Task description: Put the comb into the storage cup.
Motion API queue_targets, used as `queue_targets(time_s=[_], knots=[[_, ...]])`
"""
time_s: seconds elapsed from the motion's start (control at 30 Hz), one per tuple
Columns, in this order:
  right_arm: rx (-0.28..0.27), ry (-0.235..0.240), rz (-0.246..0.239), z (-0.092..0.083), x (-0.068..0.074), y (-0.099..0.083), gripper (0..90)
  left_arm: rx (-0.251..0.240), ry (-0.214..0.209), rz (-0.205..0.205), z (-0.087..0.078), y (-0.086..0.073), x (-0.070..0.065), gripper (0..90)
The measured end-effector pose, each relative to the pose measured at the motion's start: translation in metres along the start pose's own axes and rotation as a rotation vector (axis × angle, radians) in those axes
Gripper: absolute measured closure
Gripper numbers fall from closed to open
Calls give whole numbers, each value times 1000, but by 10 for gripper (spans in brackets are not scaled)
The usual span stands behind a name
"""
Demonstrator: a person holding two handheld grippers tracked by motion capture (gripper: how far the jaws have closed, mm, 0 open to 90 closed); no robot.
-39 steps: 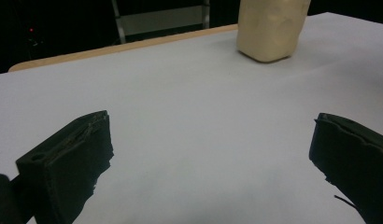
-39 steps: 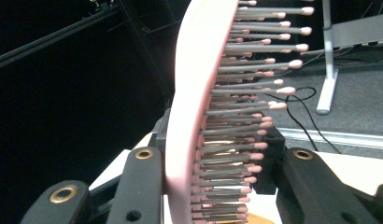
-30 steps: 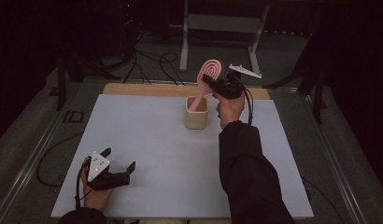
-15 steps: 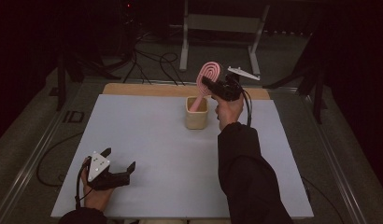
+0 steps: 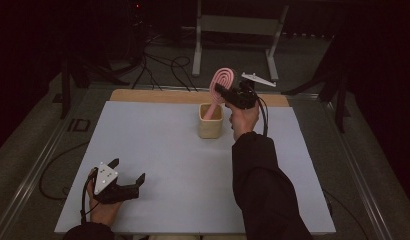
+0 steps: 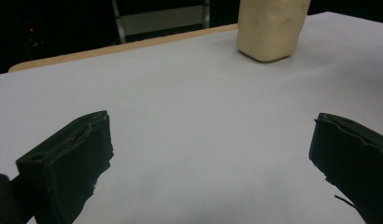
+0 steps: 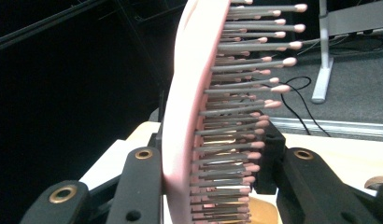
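Observation:
A pink hairbrush (image 5: 220, 85) stands tilted with its handle down in a beige cup (image 5: 210, 125) at the back middle of the table. My right gripper (image 5: 224, 93) is shut on the brush head. In the right gripper view the pink brush (image 7: 185, 116) with grey, pink-tipped bristles sits pinched between the jaws, and the cup rim (image 7: 259, 210) peeks out below. My left gripper (image 5: 127, 176) rests open at the front left of the white table (image 5: 158, 150), holding nothing. The left gripper view has the cup (image 6: 270, 28) far ahead to the right.
A wooden strip (image 5: 158, 96) edges the table's far side. Cables (image 5: 158, 65) and a metal stand (image 5: 238, 30) lie on the dark floor beyond. The person's dark sleeve (image 5: 263, 185) stretches over the right half of the table.
The right gripper and brush have shifted slightly; the brush handle stays in the cup. The left gripper has not moved.

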State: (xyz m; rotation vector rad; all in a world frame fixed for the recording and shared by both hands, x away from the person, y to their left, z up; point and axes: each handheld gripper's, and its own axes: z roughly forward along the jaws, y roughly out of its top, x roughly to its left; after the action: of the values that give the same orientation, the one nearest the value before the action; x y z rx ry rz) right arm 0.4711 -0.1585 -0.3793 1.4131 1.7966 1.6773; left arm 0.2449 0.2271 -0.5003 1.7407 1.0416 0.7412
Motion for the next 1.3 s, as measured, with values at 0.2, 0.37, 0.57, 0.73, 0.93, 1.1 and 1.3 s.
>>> queue_targets(time_s=[0.2, 0.37, 0.57, 0.73, 0.93, 1.1, 1.3], knots=[[4, 0, -2, 1, 0, -2, 634, 0, 0, 1, 0, 0, 0, 1], [7, 0, 3, 2, 0, -5, 633, -2, 0, -2, 0, 0, 0, 1], [11, 0, 4, 3, -1, -8, 632, 0, 1, -1, 0, 0, 0, 1], [15, -3, 4, 4, -1, -10, 632, 0, 1, -1, 0, 0, 0, 1], [18, -7, 2, 5, 0, -12, 631, 0, 1, -1, 0, 0, 0, 1], [21, -9, 1, 6, 0, -14, 631, 0, 1, -2, 0, 0, 0, 1], [29, -14, 8, 8, -1, -17, 629, 0, 0, -1, 0, 0, 0, 1]])
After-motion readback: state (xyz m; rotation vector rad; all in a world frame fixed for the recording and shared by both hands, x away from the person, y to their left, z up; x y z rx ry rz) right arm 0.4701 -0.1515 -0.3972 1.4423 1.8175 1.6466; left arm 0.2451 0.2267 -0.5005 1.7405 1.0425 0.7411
